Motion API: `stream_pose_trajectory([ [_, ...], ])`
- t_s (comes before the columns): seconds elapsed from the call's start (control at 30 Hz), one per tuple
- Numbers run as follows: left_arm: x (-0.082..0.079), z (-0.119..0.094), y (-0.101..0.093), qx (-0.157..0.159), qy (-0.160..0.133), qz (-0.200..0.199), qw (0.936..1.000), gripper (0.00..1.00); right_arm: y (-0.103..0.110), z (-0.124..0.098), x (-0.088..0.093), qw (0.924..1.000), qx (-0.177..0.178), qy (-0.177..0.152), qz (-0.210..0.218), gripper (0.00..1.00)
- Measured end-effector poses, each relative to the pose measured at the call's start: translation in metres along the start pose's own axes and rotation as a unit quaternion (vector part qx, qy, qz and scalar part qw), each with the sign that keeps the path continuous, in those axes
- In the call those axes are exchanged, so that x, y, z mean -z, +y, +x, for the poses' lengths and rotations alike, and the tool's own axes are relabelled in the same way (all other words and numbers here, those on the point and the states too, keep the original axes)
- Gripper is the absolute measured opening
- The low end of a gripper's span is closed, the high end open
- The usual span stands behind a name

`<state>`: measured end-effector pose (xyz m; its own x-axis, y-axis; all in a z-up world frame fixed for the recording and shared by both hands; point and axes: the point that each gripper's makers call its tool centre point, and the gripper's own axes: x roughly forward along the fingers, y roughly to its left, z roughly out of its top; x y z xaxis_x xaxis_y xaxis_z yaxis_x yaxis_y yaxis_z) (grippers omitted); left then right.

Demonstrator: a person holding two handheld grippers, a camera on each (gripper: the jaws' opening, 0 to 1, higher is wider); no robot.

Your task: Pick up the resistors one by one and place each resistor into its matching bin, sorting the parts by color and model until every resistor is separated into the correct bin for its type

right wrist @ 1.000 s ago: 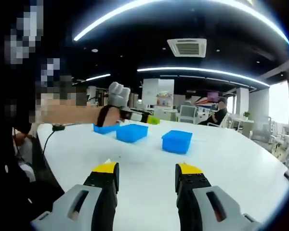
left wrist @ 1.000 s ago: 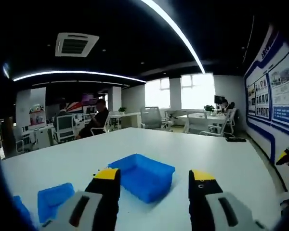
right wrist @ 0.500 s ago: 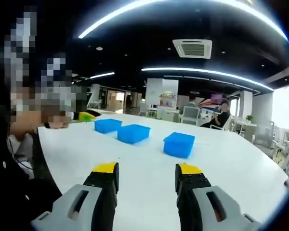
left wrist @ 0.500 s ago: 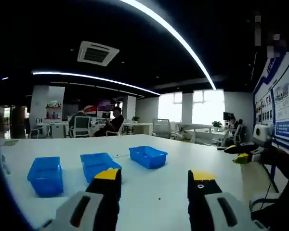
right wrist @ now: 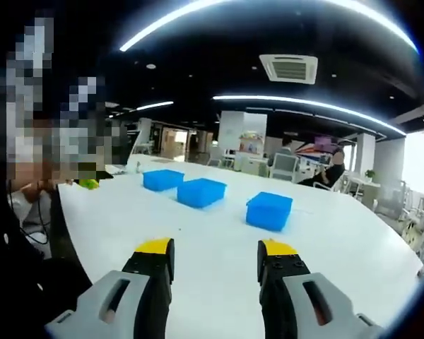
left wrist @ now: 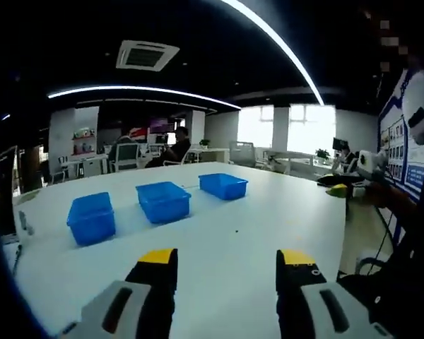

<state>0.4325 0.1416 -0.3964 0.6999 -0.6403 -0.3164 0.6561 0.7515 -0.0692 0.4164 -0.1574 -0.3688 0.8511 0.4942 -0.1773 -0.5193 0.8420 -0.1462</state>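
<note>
Both my tongs hang open and empty above the white surface (left wrist: 219, 247), facing three blue bins.

In the left gripper view my left tongs (left wrist: 227, 265) stand with jaws wide apart, nothing between them; the near bin (left wrist: 92, 217), the middle bin (left wrist: 163, 201) and the far bin (left wrist: 223, 186) sit in a row, apart from each other. A few tiny dark specks lie on the surface; I cannot tell if they are resistors. In the right gripper view my right tongs (right wrist: 216, 254) are also wide and empty, with the same bins ahead.
</note>
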Motion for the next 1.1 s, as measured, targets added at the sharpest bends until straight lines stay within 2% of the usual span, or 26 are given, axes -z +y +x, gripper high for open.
stream_pose_trajectory([
  [0.1, -0.005, 0.013, -0.001, 0.011, 0.016, 0.002, 0.9998, 0.55, 0.001, -0.002, 0.005, 1.0000, -0.001, 0.005, 0.001, 0.49],
  [0.2, -0.005, 0.033, -0.003, 0.025, 0.056, 0.016, 0.9980, 0.52, 0.002, -0.004, 0.009, 0.9999, -0.001, 0.008, 0.006, 0.49],
  [0.23, -0.001, 0.042, -0.004, 0.033, 0.091, 0.029, 0.9949, 0.51, 0.002, -0.004, 0.011, 0.9999, -0.002, 0.010, 0.007, 0.49],
  [0.3, 0.003, 0.057, -0.003, 0.031, 0.133, 0.059, 0.9889, 0.51, 0.003, -0.005, 0.013, 0.9999, -0.003, 0.011, 0.008, 0.49],
  [0.33, 0.003, 0.065, -0.004, 0.043, 0.143, 0.073, 0.9861, 0.51, 0.003, -0.006, 0.014, 0.9999, -0.004, 0.012, 0.009, 0.49],
  [0.37, 0.004, 0.068, -0.006, 0.048, 0.149, 0.072, 0.9850, 0.50, 0.003, -0.006, 0.014, 0.9999, -0.004, 0.012, 0.009, 0.49],
  [0.4, 0.003, 0.080, -0.009, 0.064, 0.173, 0.069, 0.9804, 0.50, 0.003, -0.006, 0.017, 0.9998, -0.003, 0.015, 0.009, 0.49],
  [0.47, 0.002, 0.091, -0.014, 0.078, 0.195, 0.060, 0.9758, 0.48, 0.003, -0.008, 0.020, 0.9998, -0.002, 0.020, 0.004, 0.49],
  [0.53, 0.000, 0.103, -0.015, 0.088, 0.219, 0.077, 0.9687, 0.47, 0.004, -0.009, 0.024, 0.9997, -0.006, 0.023, 0.005, 0.49],
  [0.6, -0.001, 0.114, -0.017, 0.093, 0.248, 0.104, 0.9585, 0.46, 0.005, -0.010, 0.028, 0.9996, -0.009, 0.027, 0.006, 0.49],
  [0.73, -0.008, 0.134, -0.033, 0.117, 0.272, 0.118, 0.9478, 0.44, 0.006, -0.013, 0.034, 0.9993, -0.012, 0.035, 0.008, 0.49],
  [0.9, -0.007, 0.153, -0.042, 0.127, 0.299, 0.151, 0.9337, 0.42, 0.003, -0.016, 0.041, 0.9989, -0.009, 0.044, 0.010, 0.49],
  [1.1, -0.005, 0.168, -0.047, 0.135, 0.325, 0.167, 0.9209, 0.40, 0.001, -0.020, 0.045, 0.9989, -0.007, 0.043, 0.017, 0.48],
])
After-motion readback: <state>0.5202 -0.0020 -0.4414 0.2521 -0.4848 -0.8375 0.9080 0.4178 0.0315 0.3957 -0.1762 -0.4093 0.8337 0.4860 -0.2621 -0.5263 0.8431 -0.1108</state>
